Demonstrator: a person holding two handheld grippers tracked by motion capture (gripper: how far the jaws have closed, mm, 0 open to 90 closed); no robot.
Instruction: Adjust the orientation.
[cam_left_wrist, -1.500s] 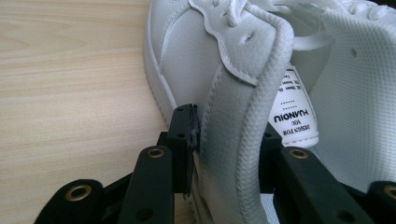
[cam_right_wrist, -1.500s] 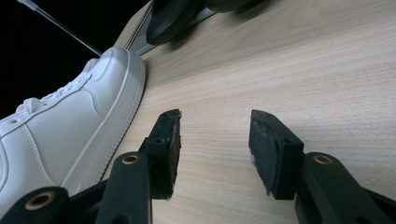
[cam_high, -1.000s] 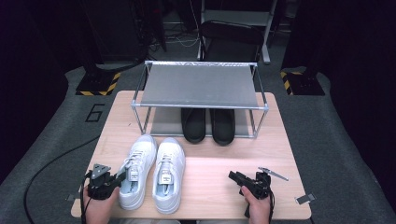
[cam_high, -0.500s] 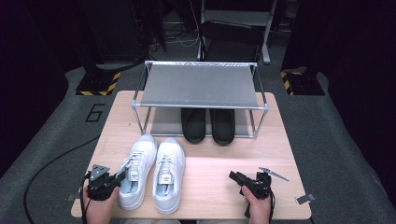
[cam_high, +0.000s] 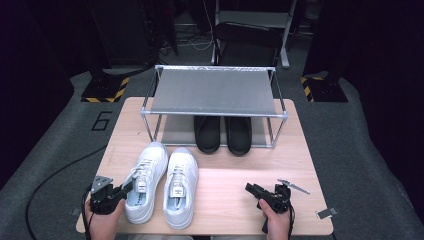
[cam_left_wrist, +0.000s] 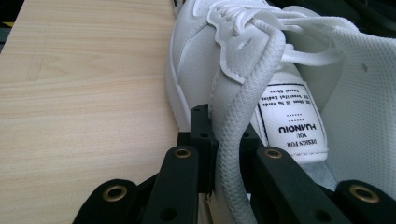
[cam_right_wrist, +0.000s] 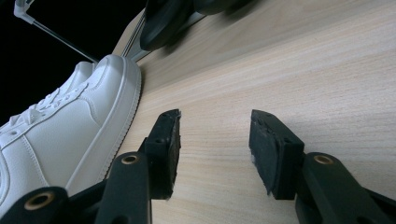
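Two white sneakers stand side by side near the table's front, the left one (cam_high: 145, 180) and the right one (cam_high: 180, 186). My left gripper (cam_high: 126, 187) is shut on the left sneaker's collar rim (cam_left_wrist: 233, 140), next to its labelled tongue (cam_left_wrist: 292, 123). My right gripper (cam_high: 251, 189) rests low on the wood at the front right, open with nothing between its fingers (cam_right_wrist: 215, 149); the right sneaker's side (cam_right_wrist: 70, 135) lies off to its left. A pair of black slippers (cam_high: 223, 132) sits under the metal shoe rack (cam_high: 212, 92).
The rack stands at the back centre of the wooden table (cam_high: 300, 150). A small metal tool (cam_high: 294, 186) lies by my right hand, and a grey tag (cam_high: 325, 213) sits at the front right corner. Bare wood (cam_left_wrist: 84, 93) stretches left of the sneakers.
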